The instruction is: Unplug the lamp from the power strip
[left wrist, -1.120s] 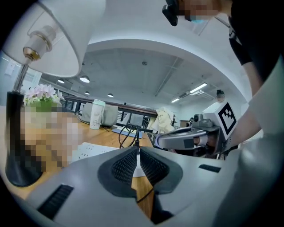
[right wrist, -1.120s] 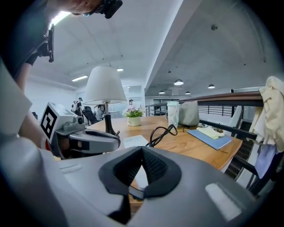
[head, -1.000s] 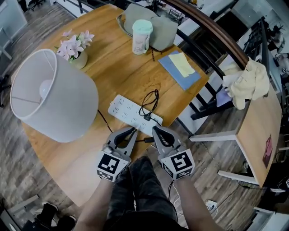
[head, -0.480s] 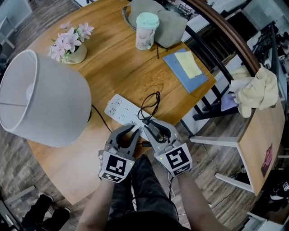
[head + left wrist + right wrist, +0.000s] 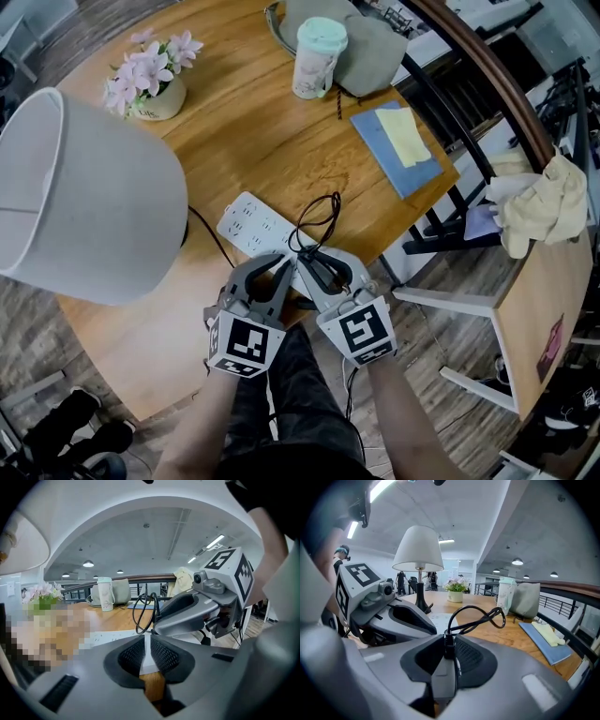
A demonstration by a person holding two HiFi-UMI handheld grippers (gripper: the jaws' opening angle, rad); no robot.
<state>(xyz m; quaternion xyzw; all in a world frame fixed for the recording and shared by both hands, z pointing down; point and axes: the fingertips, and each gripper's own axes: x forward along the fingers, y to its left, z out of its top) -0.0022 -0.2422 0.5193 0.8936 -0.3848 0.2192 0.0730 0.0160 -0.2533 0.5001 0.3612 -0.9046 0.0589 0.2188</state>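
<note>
A white power strip [image 5: 251, 225] lies on the round wooden table [image 5: 262, 141], with the lamp's black cord [image 5: 319, 217] looped over its near end. The white-shaded lamp [image 5: 84, 197] stands at the left. My right gripper [image 5: 314, 265] is over the strip's near end. In the right gripper view its pads [image 5: 466, 654] press on the lamp's black plug [image 5: 449, 645], and the cord [image 5: 480, 617] curls away from it. My left gripper [image 5: 278, 268] is just beside it, tips at the strip's edge. Its jaws [image 5: 144, 651] are almost together, with the white strip [image 5: 108, 637] showing through the slit.
At the table's far side are a potted flower [image 5: 150, 80], a mint-lidded cup [image 5: 317, 56], a grey bag [image 5: 370, 42] and a blue notebook [image 5: 403, 145]. A dark chair [image 5: 441, 202] and a side table [image 5: 544, 309] with a cloth [image 5: 539, 202] stand to the right.
Both grippers have moved forward from the table's near edge onto the strip's end. The right jaws, shut and empty before, now hold the plug.
</note>
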